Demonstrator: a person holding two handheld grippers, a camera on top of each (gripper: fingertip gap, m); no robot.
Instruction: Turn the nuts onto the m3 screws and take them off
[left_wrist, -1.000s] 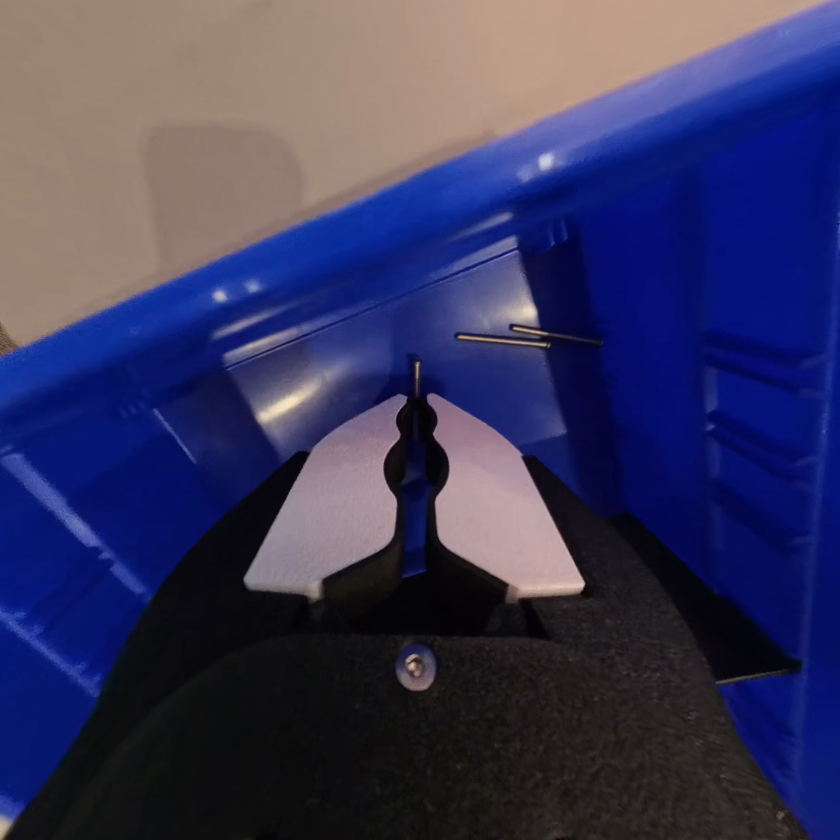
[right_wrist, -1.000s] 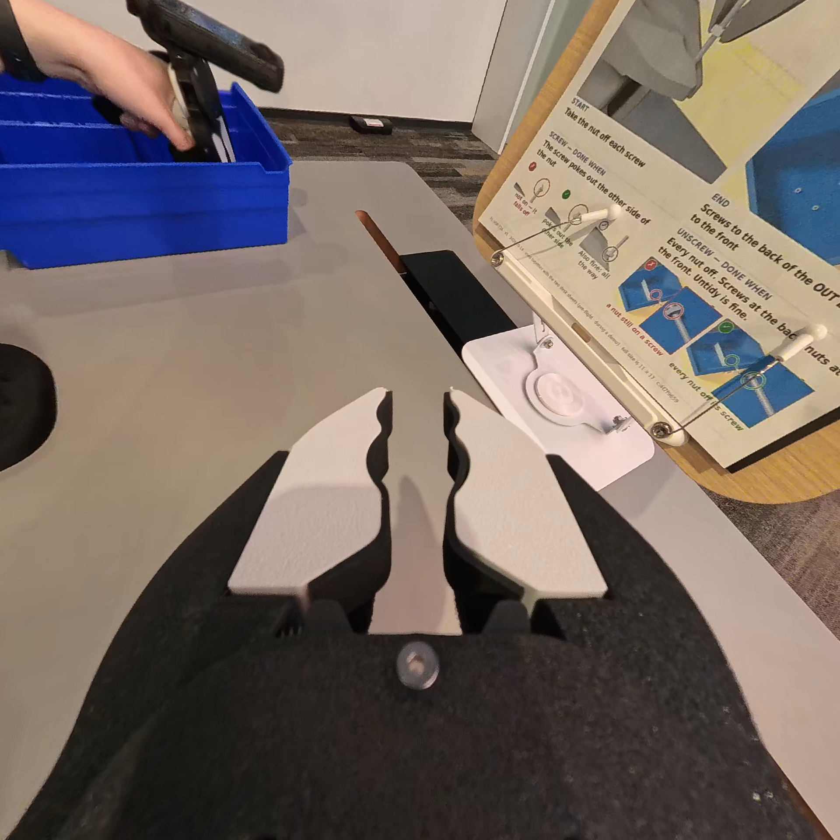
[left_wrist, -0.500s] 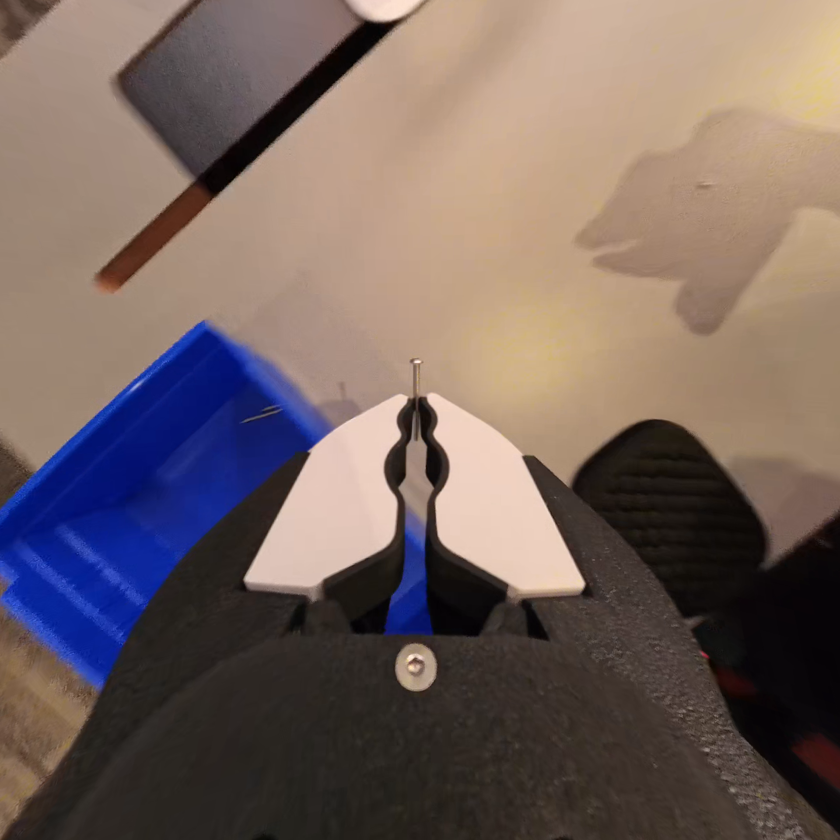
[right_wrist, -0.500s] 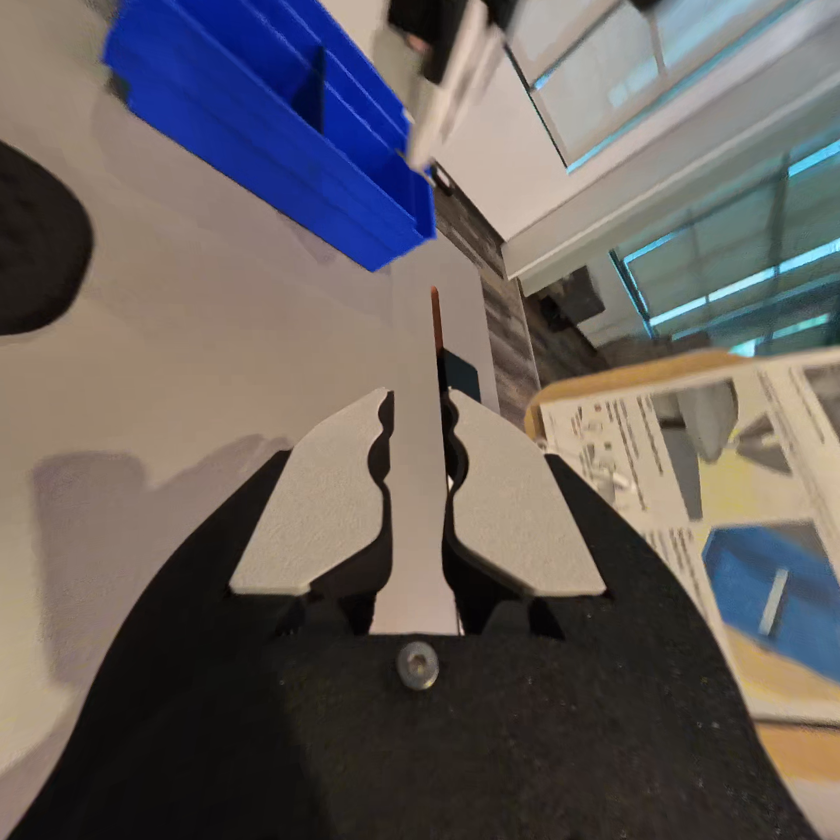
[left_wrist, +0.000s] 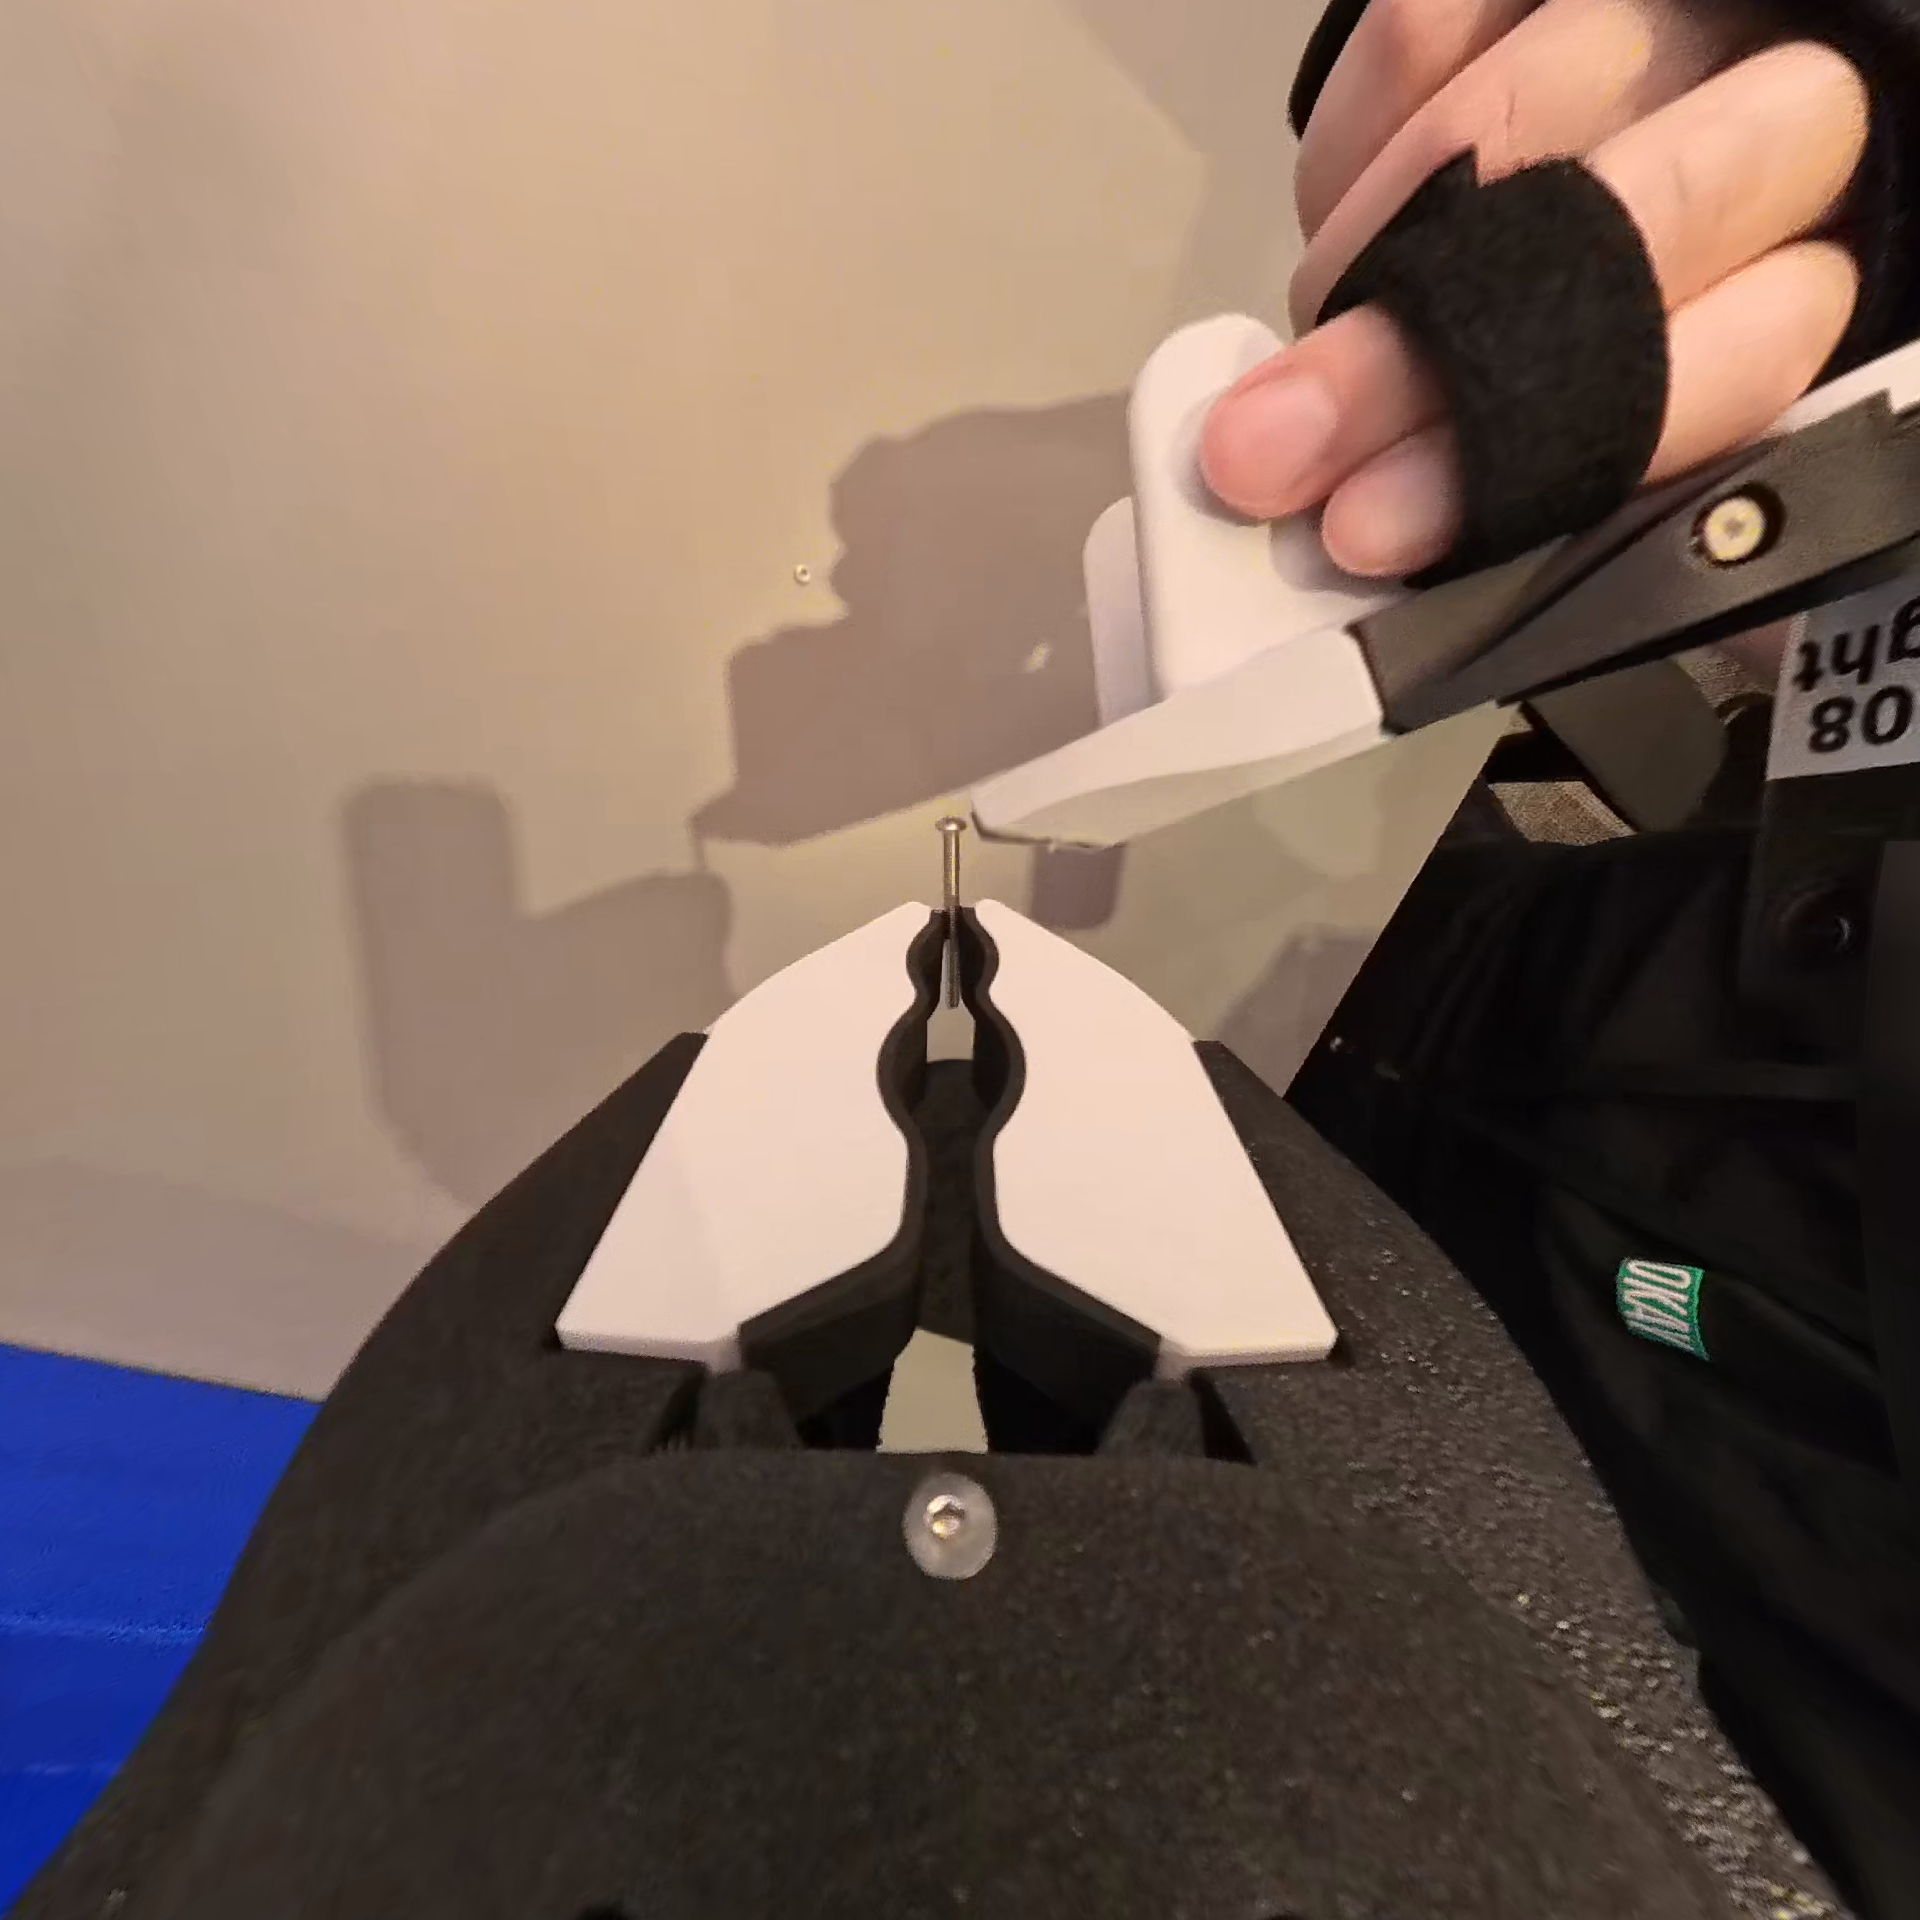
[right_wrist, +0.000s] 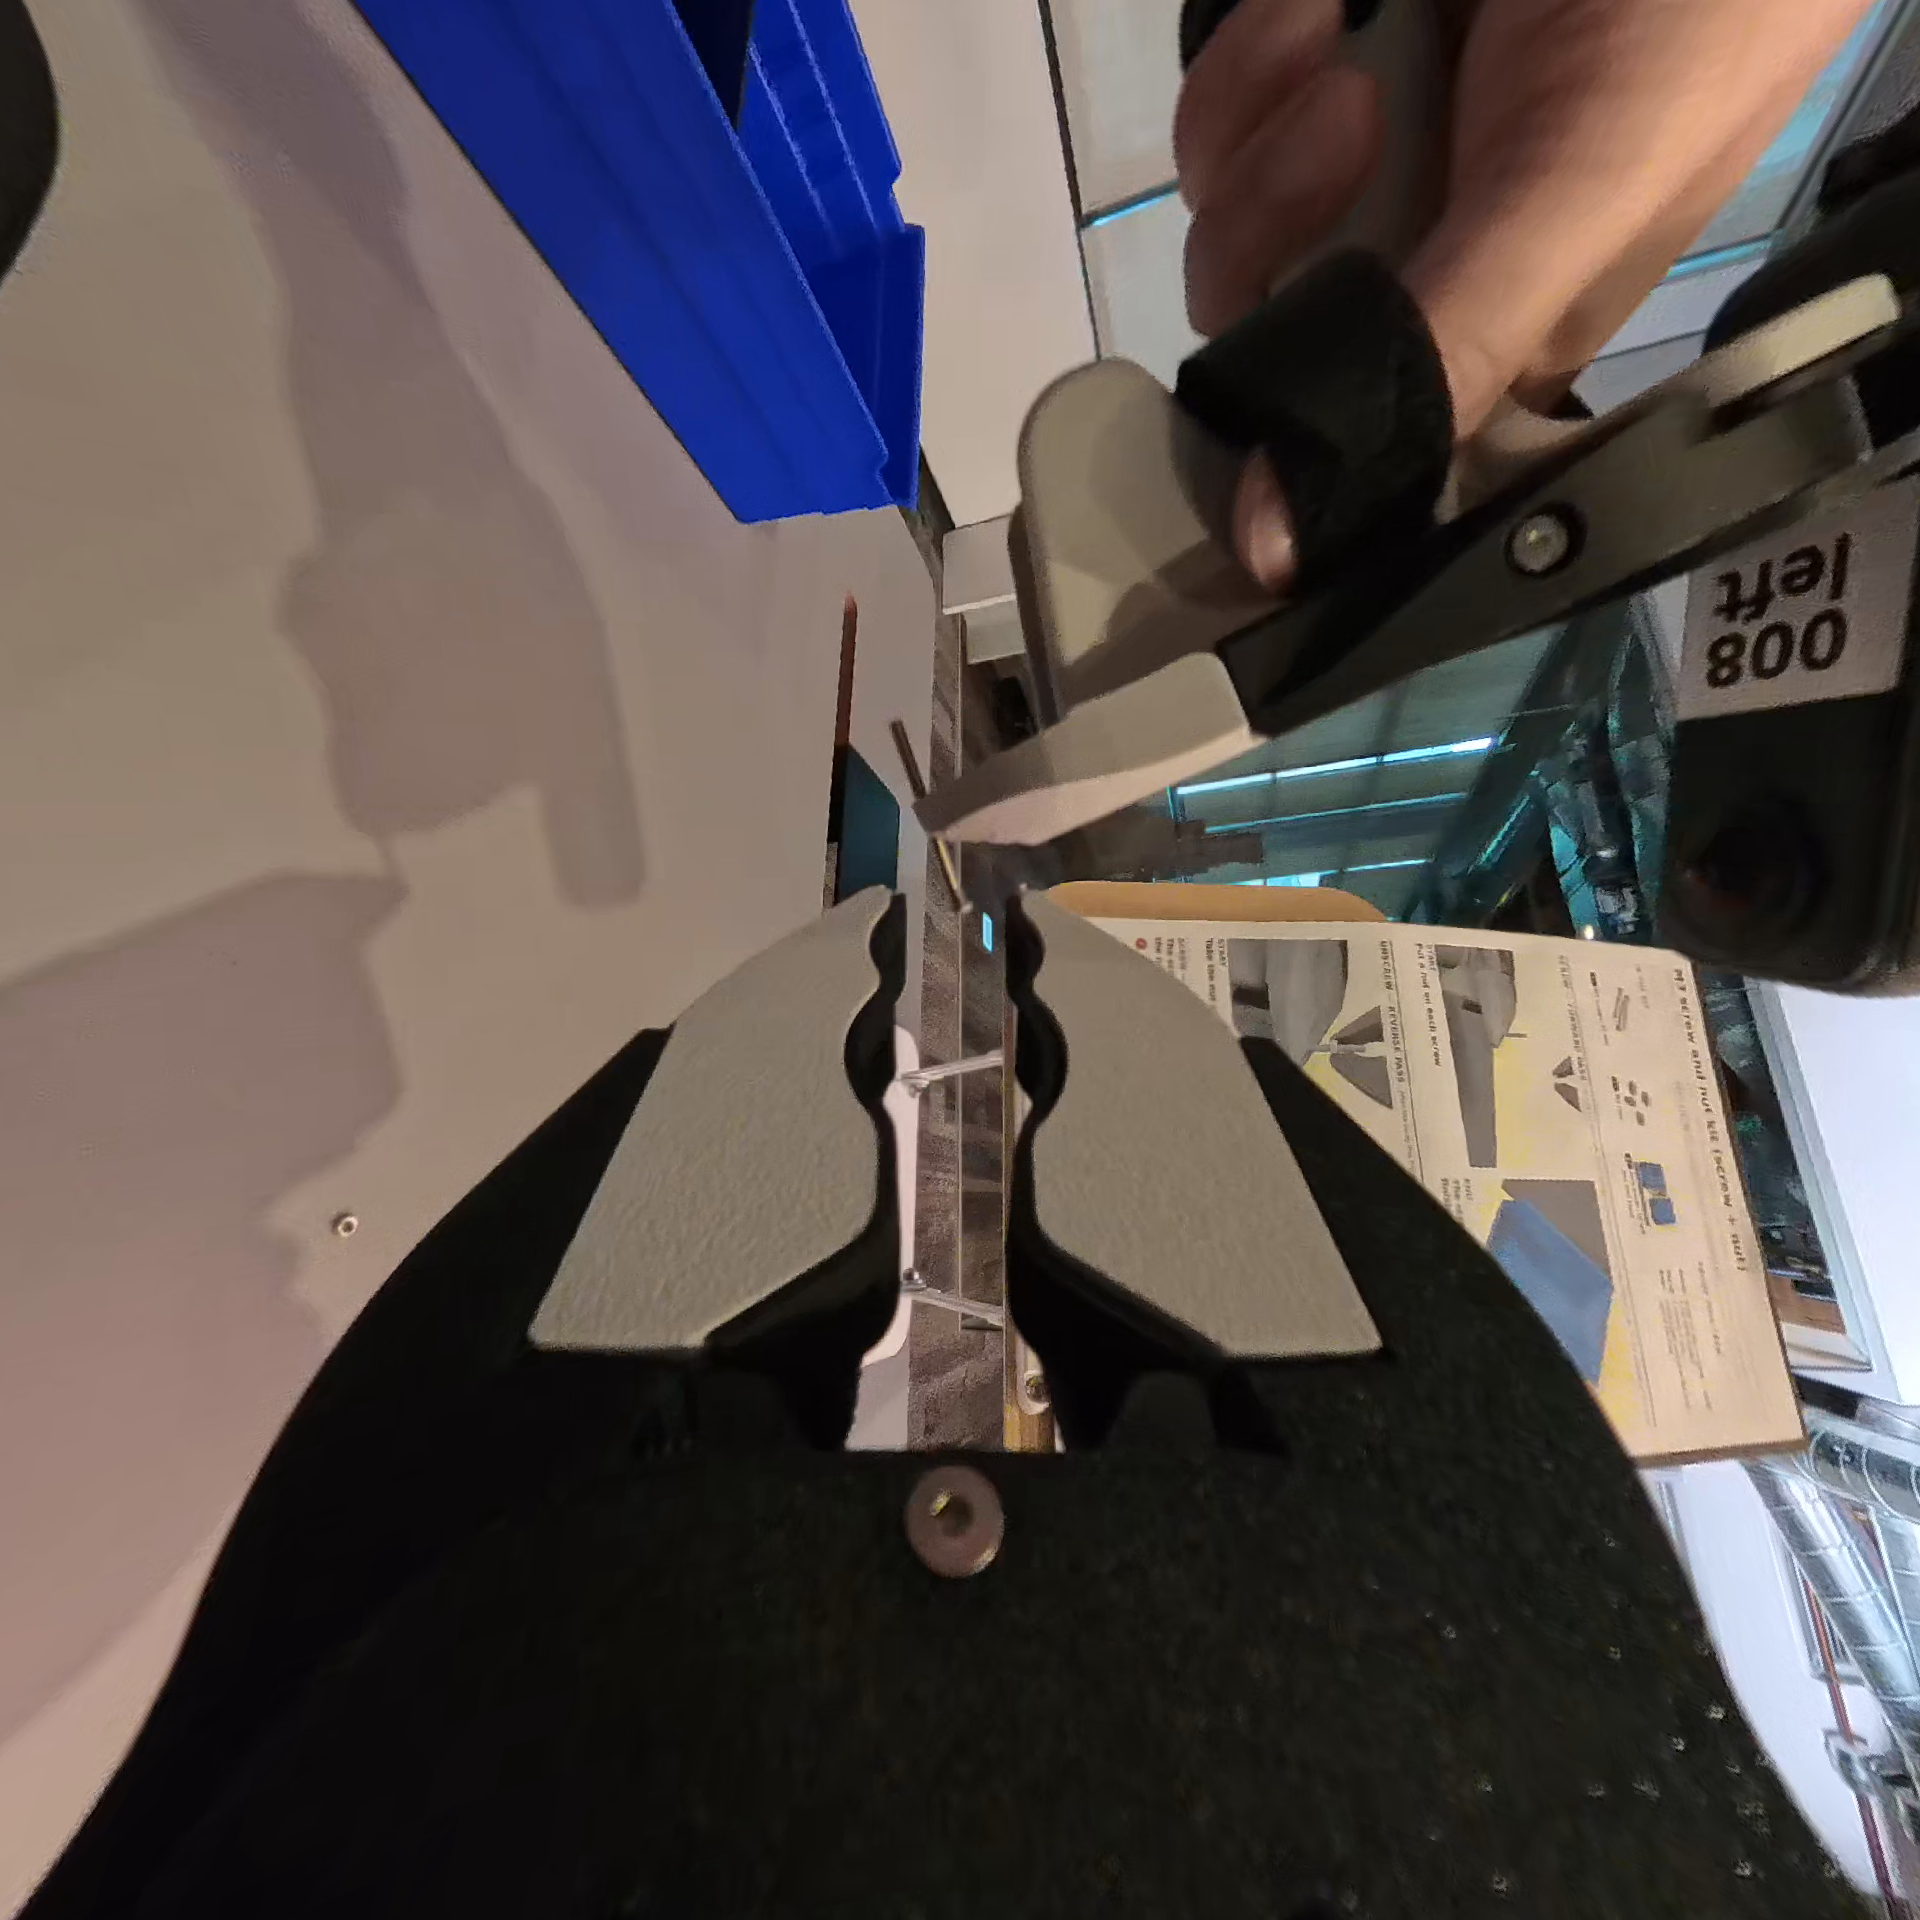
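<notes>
My left gripper (left_wrist: 951, 912) is shut on a thin m3 screw (left_wrist: 950, 862), which stands out past the fingertips with its head forward and its shaft bare. My right gripper (right_wrist: 954, 912) is open and empty. In the left wrist view the right gripper (left_wrist: 1003, 823) comes in from the right, its tips right beside the screw head. In the right wrist view the left gripper (right_wrist: 940, 819) comes from the upper right, and the screw (right_wrist: 951, 868) ends just in front of my open fingers. A small nut (left_wrist: 801, 572) lies loose on the table (left_wrist: 416, 416); it also shows in the right wrist view (right_wrist: 346, 1225).
The blue bin (right_wrist: 727, 260) stands on the table at the far left; a corner of it also shows in the left wrist view (left_wrist: 104, 1507). An instruction board (right_wrist: 1507, 1143) stands to the right. A person's hands (left_wrist: 1507, 260) hold both grippers.
My left gripper has lifted out of the blue bin with the screw and swung over the table. My right gripper has turned on its side and come up to the screw's head.
</notes>
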